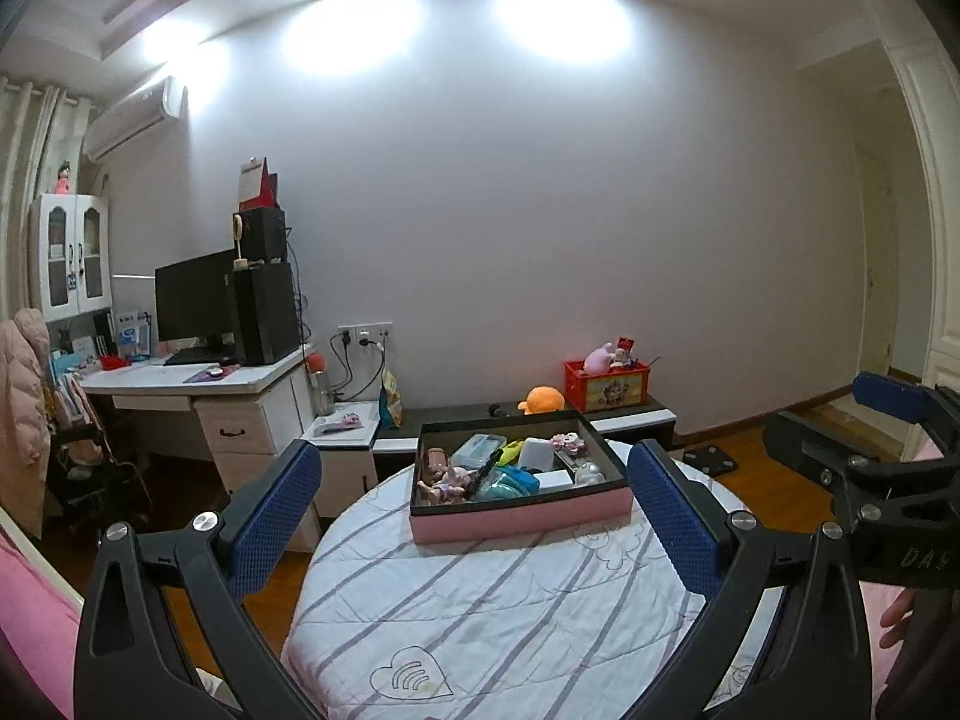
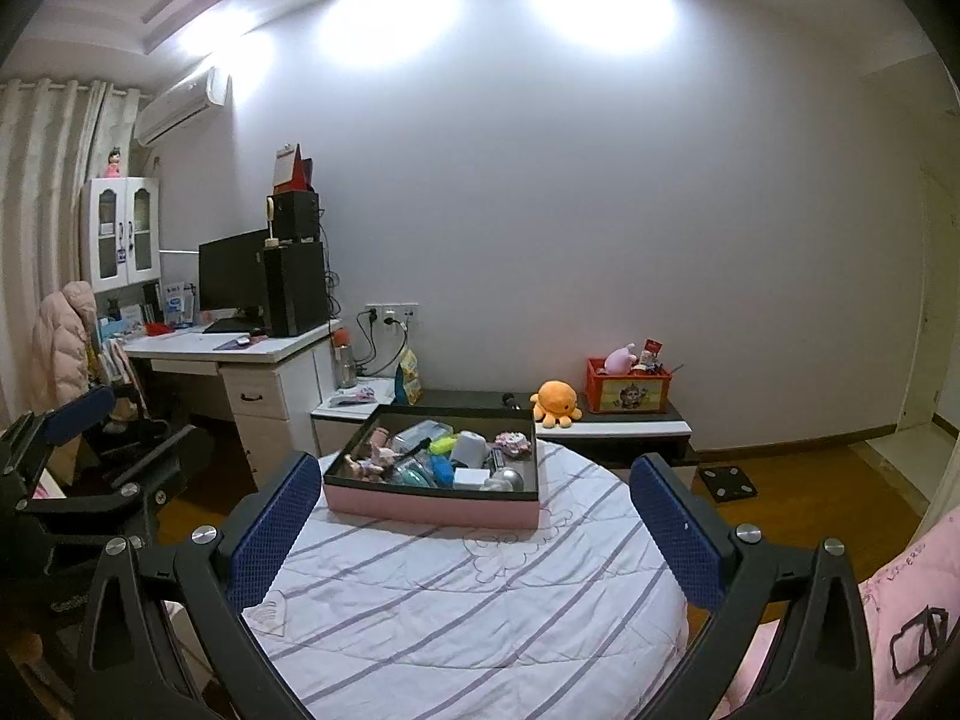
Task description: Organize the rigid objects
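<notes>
A pink box with a black rim (image 1: 522, 521) (image 2: 432, 507) sits at the far side of a round table covered by a white striped cloth (image 1: 492, 618) (image 2: 480, 588). It holds several small items: a doll (image 1: 447, 474), a white block (image 1: 534, 454), a teal toy (image 1: 510, 483), a silver ball (image 2: 510, 476). My left gripper (image 1: 474, 516) is open and empty, held above the cloth short of the box. My right gripper (image 2: 474, 528) is open and empty, also short of the box. Each gripper shows at the edge of the other's view (image 1: 888, 456) (image 2: 66, 480).
A low black-and-white bench (image 2: 606, 426) stands behind the table with an orange plush (image 2: 557, 399) and a red crate (image 2: 627, 393). A desk with monitor (image 1: 198, 300) stands at left. A black scale (image 2: 729, 482) lies on the wooden floor. Pink bedding (image 2: 900, 618) is at right.
</notes>
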